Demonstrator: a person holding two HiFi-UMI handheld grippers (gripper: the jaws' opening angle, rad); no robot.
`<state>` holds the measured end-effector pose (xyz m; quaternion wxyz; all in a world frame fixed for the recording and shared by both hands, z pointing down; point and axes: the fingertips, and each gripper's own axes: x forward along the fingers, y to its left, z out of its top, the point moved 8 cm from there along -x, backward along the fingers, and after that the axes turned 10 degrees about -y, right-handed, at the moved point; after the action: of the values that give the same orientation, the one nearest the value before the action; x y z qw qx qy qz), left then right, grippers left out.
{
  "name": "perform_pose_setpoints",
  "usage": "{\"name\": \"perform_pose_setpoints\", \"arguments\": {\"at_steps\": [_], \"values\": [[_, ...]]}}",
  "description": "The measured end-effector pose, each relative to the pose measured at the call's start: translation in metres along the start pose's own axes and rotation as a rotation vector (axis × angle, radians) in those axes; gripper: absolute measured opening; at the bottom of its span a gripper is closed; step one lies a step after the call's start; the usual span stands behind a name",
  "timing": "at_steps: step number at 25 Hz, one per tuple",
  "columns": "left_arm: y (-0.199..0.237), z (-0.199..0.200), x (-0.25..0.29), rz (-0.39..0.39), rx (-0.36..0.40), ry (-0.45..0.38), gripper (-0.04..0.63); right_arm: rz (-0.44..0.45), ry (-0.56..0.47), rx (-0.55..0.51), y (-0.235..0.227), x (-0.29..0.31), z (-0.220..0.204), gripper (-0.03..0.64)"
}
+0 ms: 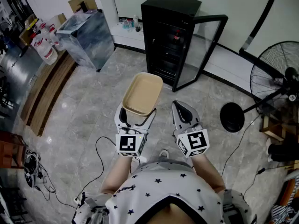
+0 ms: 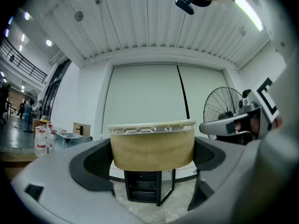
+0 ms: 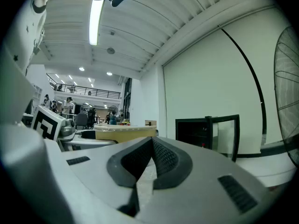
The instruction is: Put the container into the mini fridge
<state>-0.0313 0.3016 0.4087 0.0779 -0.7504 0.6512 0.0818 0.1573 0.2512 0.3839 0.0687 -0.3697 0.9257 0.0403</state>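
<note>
My left gripper is clamped wide on the tan container, level, just short of the open mini fridge. The container hides my jaw tips from above. My right gripper is pinched together with nothing in it. The fridge's inside is too dark to make out.

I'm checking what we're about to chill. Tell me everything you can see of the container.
The container is a tan tub, rectangular with rounded corners. It looks paper-like and is capped by a pale ribbed lid that looks like plastic. It is closed and held level in the air over the floor, short of the fridge, whose door stands open. The left gripper holds it, with its fingers pressed on two opposite sides. Nothing else touches it, and its contents cannot be seen.
</note>
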Motion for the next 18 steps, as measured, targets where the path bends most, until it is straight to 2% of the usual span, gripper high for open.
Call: {"name": "perform_pose_setpoints", "arguments": {"at_steps": [7,13,18], "values": [[-0.003,0.004,-0.02,0.011,-0.004,-0.021,0.532,-0.023,0.03,-0.006,0.011,-0.019,0.001,-0.006],[-0.011,0.009,-0.025,0.016,-0.015,-0.049,0.532,-0.004,0.024,-0.02,0.014,-0.028,0.004,-0.006],[-0.018,0.012,-0.025,0.027,-0.01,-0.058,0.532,0.013,0.005,0.008,0.012,-0.031,0.004,-0.006]]}}
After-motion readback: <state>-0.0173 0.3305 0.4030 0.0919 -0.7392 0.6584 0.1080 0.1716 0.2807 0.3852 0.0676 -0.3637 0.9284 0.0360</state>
